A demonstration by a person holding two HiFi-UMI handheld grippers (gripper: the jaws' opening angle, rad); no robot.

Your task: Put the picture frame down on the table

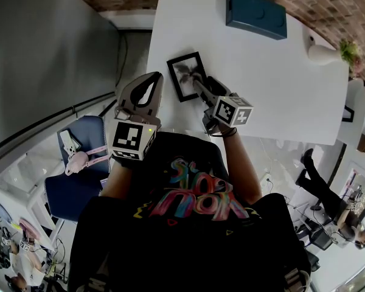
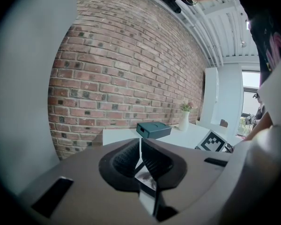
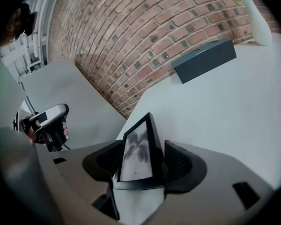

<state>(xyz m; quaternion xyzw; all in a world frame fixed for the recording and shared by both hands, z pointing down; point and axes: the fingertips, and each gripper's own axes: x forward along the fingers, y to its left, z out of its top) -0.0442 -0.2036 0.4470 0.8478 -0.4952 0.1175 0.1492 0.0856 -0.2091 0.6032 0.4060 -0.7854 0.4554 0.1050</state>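
The frame (image 1: 184, 72) lies on the worktop (image 1: 274, 78), near the box (image 1: 255, 12). The right tongs (image 1: 199, 85) are open around it, not squeezing. Pull them straight back so they don't bump it. The left tongs (image 2: 140, 154) are closed and empty.

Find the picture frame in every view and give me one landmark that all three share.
Head view: the picture frame is upper centre, on the white table.
Left gripper view: a sliver of it shows low centre, through the slit between the jaws.
Right gripper view: it is low centre, between the jaws.
Shared landmark: the dark teal box, farther along the table than the frame.
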